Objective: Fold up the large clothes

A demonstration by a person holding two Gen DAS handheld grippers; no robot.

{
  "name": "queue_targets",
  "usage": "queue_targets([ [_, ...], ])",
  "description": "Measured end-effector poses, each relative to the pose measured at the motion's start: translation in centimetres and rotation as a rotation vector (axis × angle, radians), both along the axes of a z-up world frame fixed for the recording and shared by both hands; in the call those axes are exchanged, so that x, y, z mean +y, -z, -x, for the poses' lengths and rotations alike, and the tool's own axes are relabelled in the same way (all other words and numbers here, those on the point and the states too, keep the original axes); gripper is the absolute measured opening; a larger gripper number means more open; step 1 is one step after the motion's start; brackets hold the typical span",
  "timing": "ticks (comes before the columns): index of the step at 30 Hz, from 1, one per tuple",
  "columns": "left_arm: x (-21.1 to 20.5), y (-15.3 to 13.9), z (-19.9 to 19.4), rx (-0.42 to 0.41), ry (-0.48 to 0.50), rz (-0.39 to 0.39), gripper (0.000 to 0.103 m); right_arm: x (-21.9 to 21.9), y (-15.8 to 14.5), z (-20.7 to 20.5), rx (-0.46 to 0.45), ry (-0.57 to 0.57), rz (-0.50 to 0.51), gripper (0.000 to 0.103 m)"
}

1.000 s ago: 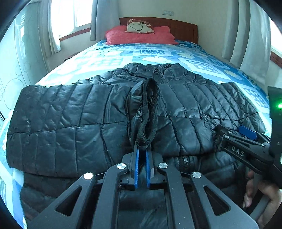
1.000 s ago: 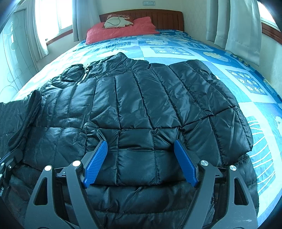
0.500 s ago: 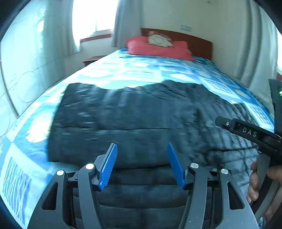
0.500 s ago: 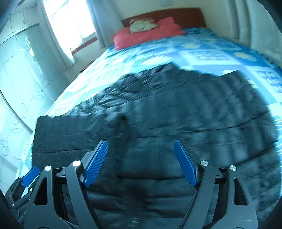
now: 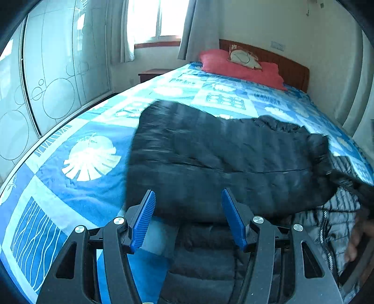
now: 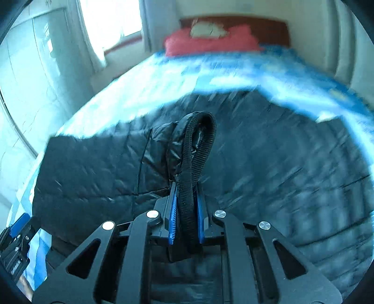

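Puffer jacket [image 5: 222,163] cuff [image 6: 196,149] being pinched in just-closed right hand-held gripper [image 6: 187,219] for sleeve folding; left hand-held gripper [image 5: 188,219] hovering wide, empty.

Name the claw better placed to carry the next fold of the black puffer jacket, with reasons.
Right. The right claw has just closed on the jacket's ribbed cuff, so it can pull the sleeve across. The left claw is open with nothing pressed between its fingers.

daylit bedroom, fisheye views with dark rounded corners
window [image 5: 149,18] blown out white; right wrist view heavily motion-blurred, left wrist view softer on the jacket [image 5: 222,159].
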State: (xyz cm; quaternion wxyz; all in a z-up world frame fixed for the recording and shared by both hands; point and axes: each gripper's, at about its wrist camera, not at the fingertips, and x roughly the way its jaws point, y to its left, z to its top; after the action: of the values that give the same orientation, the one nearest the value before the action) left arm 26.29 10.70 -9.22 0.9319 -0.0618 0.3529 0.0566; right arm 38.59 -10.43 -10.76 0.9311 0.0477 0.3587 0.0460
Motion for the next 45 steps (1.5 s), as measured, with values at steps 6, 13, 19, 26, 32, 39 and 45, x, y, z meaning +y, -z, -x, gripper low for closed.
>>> queue_targets([
  [6, -1.3, -0.8, -1.3, -0.025, 0.02, 0.007, 0.059, -8.9, -2.3, 0.6, -0.043, 0.153, 0.074, 0.014],
  [13, -4.0, 0.1, -4.4, -0.007, 0.047, -0.025, 0.059, -18.2, 1.4, 0.3, 0.072, 0.286, 0.094, 0.014],
  [19, -5.0, 2.2, -7.3, 0.053, 0.025, -0.091, 0.059, -20.9, 5.8, -0.5, 0.142, 0.302, 0.103, 0.015],
  [26, -4.0, 5.4, -9.7, 0.155, 0.024, -0.089, 0.062, -21.3, 6.8, -1.1, 0.14, 0.299, 0.092, 0.015],
  [32, -3.7, 4.6, -9.6, 0.175, 0.048, -0.12, 0.065, -21.6, 6.0, -0.7, 0.14, 0.282, 0.056, 0.021],
  [39, -2.2, -1.9, -6.0, -0.019, 0.033, -0.129, 0.065, -18.4, 0.0, 1.7, -0.017, 0.274, 0.097, 0.056],
  [45, -3.6, -1.5, -11.0, -0.031, 0.085, -0.072, 0.065, -13.8, 1.8, -2.7, 0.023, 0.126, 0.016, 0.056],
])
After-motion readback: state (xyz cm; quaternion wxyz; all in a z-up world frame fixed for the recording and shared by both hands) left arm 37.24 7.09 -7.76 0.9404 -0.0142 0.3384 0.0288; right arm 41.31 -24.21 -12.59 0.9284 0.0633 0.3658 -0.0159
